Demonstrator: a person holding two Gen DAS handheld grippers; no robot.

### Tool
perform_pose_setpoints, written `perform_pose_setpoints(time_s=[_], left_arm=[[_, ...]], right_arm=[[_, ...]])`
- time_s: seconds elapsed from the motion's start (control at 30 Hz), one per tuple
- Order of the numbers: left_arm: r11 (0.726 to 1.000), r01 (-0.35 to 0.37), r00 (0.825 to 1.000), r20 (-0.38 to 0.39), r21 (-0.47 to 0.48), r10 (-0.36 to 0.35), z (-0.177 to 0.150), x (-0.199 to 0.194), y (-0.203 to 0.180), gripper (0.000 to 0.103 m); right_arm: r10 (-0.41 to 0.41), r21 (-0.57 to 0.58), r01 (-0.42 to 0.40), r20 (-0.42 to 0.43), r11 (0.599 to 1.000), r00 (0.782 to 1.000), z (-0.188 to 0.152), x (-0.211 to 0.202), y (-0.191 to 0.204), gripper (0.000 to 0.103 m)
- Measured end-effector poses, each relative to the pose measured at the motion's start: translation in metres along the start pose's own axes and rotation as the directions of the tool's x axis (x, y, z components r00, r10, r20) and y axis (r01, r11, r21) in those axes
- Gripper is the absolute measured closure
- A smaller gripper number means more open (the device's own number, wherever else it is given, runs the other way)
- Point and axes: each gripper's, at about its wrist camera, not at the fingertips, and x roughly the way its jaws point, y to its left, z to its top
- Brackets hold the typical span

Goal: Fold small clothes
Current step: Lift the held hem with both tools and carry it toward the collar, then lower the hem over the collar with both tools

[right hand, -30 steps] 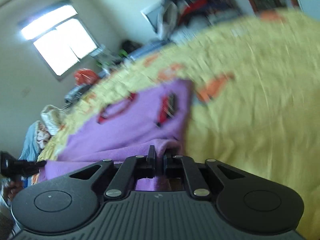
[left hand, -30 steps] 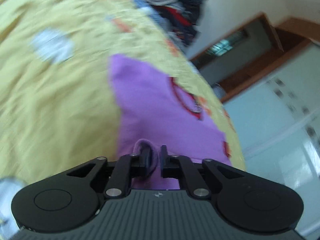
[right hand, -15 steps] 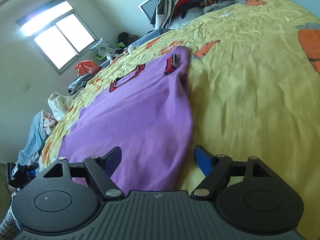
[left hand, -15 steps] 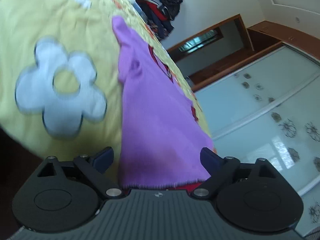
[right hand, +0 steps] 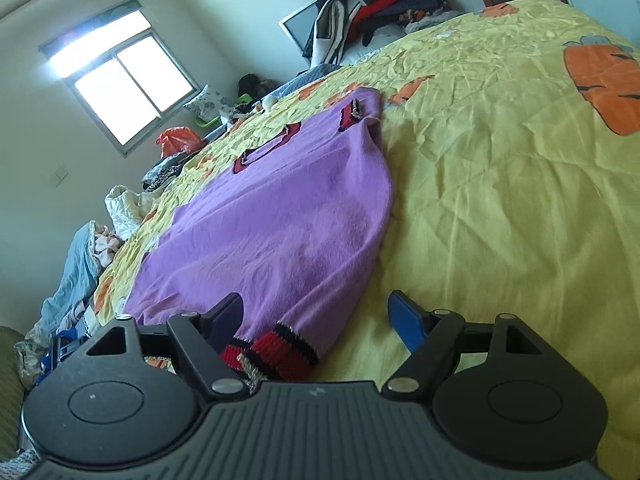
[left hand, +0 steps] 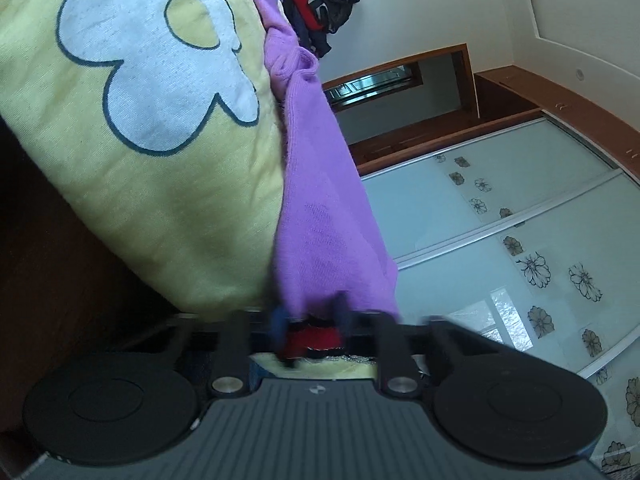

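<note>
The left hand-held gripper (left hand: 310, 326) is closing on the sweater (left hand: 320, 208) hem at bottom centre to fold it; the right hand-held gripper (right hand: 316, 316) is hanging wide apart over a cuff (right hand: 276, 350).

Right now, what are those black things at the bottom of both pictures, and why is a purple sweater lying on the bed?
Those black things are two hand-held grabbers, each with two fingers. A person holds one in each hand, and a little camera sits on each, looking forward along the fingers. So one picture comes from the left hand and one from the right.

A purple sweater with red and black cuffs lies spread on a bed with a yellow bedsheet. The person is folding it.

The left gripper is closing its jaws on the sweater's red edge. It looks blurry because it is moving.

The right gripper is open. A striped cuff lies between its fingers, but nothing pinches it.

A pile of clothes sits at the far end.
</note>
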Motion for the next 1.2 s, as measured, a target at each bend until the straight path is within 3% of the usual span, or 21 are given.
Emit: perform_pose_setpoints(time_s=[0.33,0.47,0.53,0.6,0.63,0.67,0.7,0.8,0.93,1.03,1.1,1.13,1.17,1.2], left_arm=[[0.999,0.003,1.0,0.005,0.046,-0.003,-0.005,-0.009,-0.02,0.097],[0.998,-0.03,1.0,-0.003,0.064,0.03,-0.004,-0.006,-0.027,0.097],[0.997,-0.037,0.999,-0.01,0.061,0.038,-0.004,-0.003,-0.028,0.097],[0.997,-0.044,0.999,-0.018,0.066,0.045,-0.003,0.001,-0.03,0.097],[0.997,-0.051,0.998,-0.025,0.065,0.053,-0.001,0.003,-0.03,0.097],[0.996,-0.059,0.998,-0.032,0.062,0.061,0.001,0.005,-0.03,0.097],[0.996,-0.065,0.997,-0.037,0.06,0.067,0.001,0.007,-0.031,0.097],[0.996,-0.067,0.996,-0.047,0.063,0.07,0.003,0.011,-0.031,0.097],[0.996,-0.066,0.996,-0.061,0.052,0.069,0.004,0.017,-0.027,0.096],[0.997,-0.073,0.996,-0.057,0.037,0.075,0.003,0.021,-0.024,0.095],[0.997,-0.066,0.997,-0.043,0.032,0.068,0.001,0.019,-0.023,0.096],[0.997,-0.069,0.997,-0.036,0.033,0.071,0.0,0.018,-0.023,0.097],[0.998,-0.063,0.998,-0.026,0.032,0.064,-0.002,0.016,-0.024,0.098],[0.998,-0.053,0.999,-0.011,0.035,0.053,-0.003,0.013,-0.026,0.098]], right_arm=[[-0.031,0.106,0.027,0.034,0.994,0.999,-0.013,-0.018,0.004,0.023],[-0.206,-0.034,0.208,0.056,0.978,0.977,-0.021,-0.007,0.043,0.023],[-0.244,-0.159,0.255,0.086,0.954,0.966,-0.028,0.005,0.067,0.023],[-0.293,-0.276,0.308,0.098,0.91,0.951,-0.036,0.022,0.087,0.025],[-0.343,-0.326,0.361,0.114,0.874,0.933,-0.039,0.029,0.094,0.028],[-0.393,-0.361,0.408,0.118,0.839,0.912,-0.04,0.034,0.096,0.068],[-0.409,-0.342,0.42,0.106,0.841,0.906,-0.04,0.033,0.091,0.098],[-0.361,-0.188,0.373,0.095,0.909,0.928,-0.037,0.006,0.063,0.098],[-0.269,0.007,0.269,0.048,0.963,0.962,-0.033,-0.008,0.03,0.095],[-0.233,0.051,0.231,0.062,0.972,0.97,-0.027,-0.004,0.022,0.086],[-0.189,0.044,0.187,0.051,0.981,0.981,-0.026,0.002,0.02,0.086],[-0.175,0.042,0.173,0.046,0.984,0.984,-0.026,0.003,0.02,0.087],[-0.154,0.047,0.153,0.037,0.987,0.987,-0.027,0.003,0.019,0.099],[-0.137,0.054,0.135,0.04,0.989,0.99,-0.029,0.003,0.02,0.099]])
